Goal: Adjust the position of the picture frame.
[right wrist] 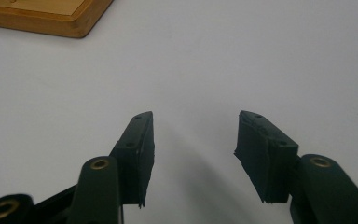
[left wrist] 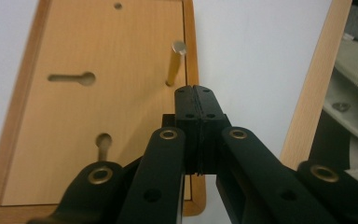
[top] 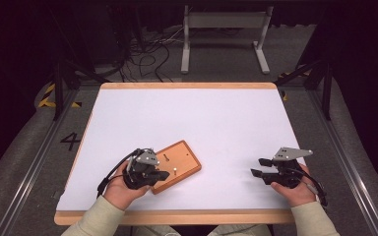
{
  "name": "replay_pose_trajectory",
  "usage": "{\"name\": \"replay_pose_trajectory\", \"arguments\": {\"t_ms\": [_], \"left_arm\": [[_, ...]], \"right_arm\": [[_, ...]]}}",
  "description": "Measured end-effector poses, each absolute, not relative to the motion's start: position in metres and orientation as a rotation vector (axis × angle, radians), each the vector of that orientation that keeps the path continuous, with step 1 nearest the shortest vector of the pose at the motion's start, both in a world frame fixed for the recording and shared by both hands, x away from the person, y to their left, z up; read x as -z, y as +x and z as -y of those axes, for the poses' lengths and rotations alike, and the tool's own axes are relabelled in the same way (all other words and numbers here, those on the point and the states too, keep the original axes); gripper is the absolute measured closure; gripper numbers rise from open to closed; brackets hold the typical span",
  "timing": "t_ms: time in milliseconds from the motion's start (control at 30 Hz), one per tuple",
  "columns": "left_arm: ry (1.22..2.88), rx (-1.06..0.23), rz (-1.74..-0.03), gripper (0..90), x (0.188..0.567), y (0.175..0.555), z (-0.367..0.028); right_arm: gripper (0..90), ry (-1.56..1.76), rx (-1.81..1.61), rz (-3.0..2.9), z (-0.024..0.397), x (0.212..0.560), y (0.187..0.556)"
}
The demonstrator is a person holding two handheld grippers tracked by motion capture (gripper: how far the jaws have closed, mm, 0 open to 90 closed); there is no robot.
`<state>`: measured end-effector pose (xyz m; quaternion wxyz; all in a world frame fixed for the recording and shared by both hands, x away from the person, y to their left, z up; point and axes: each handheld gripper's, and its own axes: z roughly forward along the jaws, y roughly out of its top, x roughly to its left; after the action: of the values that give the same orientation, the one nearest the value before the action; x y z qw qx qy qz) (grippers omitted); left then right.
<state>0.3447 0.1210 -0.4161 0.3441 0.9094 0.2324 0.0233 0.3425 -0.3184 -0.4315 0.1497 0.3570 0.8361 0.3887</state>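
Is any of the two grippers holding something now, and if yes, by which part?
Nothing is held. The left gripper has its jaws shut together on nothing, just short of the brass peg on the wooden board. The right gripper is open over the bare table.

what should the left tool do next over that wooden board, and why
Probably open its jaws first. The left tool is shut with nothing between its pads, its tips just short of the brass peg standing upright in the wooden board. Closed jaws can't take the peg. The right tool sits open over the bare white table, apart from the board.
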Motion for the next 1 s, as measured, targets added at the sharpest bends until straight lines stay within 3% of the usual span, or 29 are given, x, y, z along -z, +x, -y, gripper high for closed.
{"name": "replay_pose_trajectory", "arguments": {"t_ms": [400, 633, 767, 833, 1000], "left_arm": [[2.444, 0.094, -0.538, 89.8, 0.437, 0.33, -0.113], [2.483, 0.08, -0.592, 90.0, 0.444, 0.332, -0.117], [2.506, 0.008, -0.618, 90.0, 0.444, 0.332, -0.118], [2.474, 0.03, -0.682, 90.0, 0.445, 0.336, -0.124], [2.414, -0.07, -0.774, 90.0, 0.448, 0.35, -0.142]], "right_arm": [[46.8, 1.021, -1.118, -2.414, 0.318, 0.432, 0.343], [46.7, 1.008, -1.121, -2.42, 0.315, 0.432, 0.345], [46.4, 1.002, -1.127, -2.435, 0.313, 0.432, 0.348], [46.4, 1.003, -1.125, -2.437, 0.312, 0.432, 0.348], [46.4, 1.0, -1.129, -2.441, 0.312, 0.432, 0.348]]}}
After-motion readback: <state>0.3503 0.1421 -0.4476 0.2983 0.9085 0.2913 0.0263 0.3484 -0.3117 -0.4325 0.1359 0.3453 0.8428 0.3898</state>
